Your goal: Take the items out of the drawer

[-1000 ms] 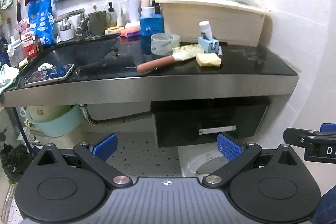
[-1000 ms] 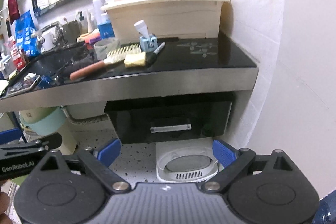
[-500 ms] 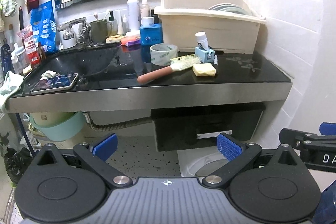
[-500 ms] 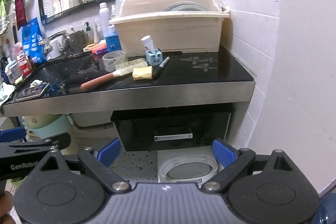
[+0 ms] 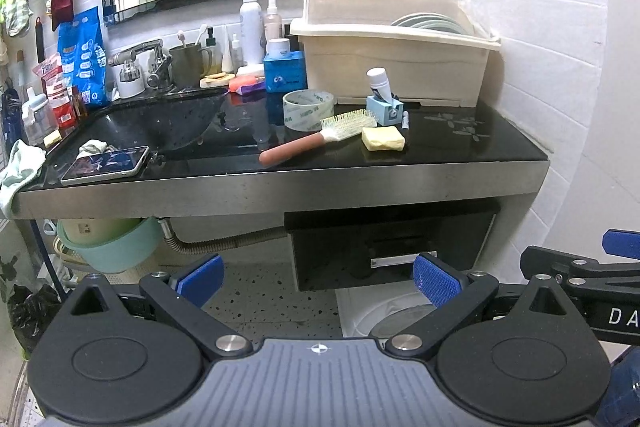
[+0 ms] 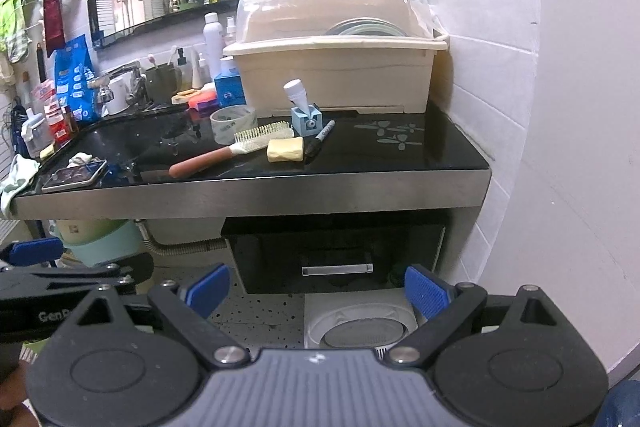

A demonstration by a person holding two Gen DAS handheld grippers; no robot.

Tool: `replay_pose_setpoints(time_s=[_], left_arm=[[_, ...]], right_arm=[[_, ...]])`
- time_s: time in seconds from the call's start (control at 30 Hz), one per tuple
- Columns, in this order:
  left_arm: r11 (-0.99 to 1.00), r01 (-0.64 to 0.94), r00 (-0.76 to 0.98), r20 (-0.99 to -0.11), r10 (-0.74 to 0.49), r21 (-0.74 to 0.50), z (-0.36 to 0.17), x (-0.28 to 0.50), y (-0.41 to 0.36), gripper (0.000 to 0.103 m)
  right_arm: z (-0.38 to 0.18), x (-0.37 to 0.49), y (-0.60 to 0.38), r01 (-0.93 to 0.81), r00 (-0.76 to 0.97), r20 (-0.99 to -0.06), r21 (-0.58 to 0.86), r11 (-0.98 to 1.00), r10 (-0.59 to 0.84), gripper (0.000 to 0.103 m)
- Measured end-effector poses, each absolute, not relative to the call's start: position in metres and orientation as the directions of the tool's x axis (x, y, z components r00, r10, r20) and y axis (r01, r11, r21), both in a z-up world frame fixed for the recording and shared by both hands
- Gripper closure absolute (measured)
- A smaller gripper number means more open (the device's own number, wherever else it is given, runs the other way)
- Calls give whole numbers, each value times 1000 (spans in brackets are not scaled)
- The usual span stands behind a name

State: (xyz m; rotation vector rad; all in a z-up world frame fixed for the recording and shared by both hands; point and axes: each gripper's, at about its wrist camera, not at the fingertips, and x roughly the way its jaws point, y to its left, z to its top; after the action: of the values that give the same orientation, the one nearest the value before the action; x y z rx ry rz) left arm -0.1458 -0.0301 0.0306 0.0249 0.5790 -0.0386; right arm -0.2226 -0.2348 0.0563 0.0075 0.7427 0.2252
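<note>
A black drawer (image 5: pixel 394 247) with a silver handle (image 5: pixel 402 259) sits shut under the right end of the black counter (image 5: pixel 480 151); it also shows in the right wrist view (image 6: pixel 336 255) with its handle (image 6: pixel 337 269). My left gripper (image 5: pixel 318 277) is open and empty, well back from the drawer. My right gripper (image 6: pixel 316 289) is open and empty, also back from it. On the counter lie a hairbrush (image 5: pixel 316 139), a yellow sponge (image 5: pixel 383 139), a tape roll (image 5: pixel 308 109), a marker (image 6: pixel 320 143) and a small blue holder (image 5: pixel 384 109).
A cream dish rack (image 5: pixel 394 67) stands at the counter's back right. A phone (image 5: pixel 106 165) lies at the front left beside the sink (image 5: pixel 160 123). A white round appliance (image 6: pixel 360 323) sits on the floor below the drawer. A green basin (image 5: pixel 108 243) hangs under the sink. A tiled wall (image 6: pixel 560 147) is at the right.
Both grippers have tilted or risen a little, so the counter and drawer sit lower in both views. Both grippers stay open and empty. Nothing on the counter moved.
</note>
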Motion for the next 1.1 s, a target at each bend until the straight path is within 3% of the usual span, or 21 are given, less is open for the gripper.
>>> replay_pose_setpoints(time_s=[1.1], left_arm=[[999, 32, 825, -564, -24, 3, 26, -146, -27, 1]], right_arm=[[51, -225, -228, -212, 710, -671, 89, 973, 216, 8]])
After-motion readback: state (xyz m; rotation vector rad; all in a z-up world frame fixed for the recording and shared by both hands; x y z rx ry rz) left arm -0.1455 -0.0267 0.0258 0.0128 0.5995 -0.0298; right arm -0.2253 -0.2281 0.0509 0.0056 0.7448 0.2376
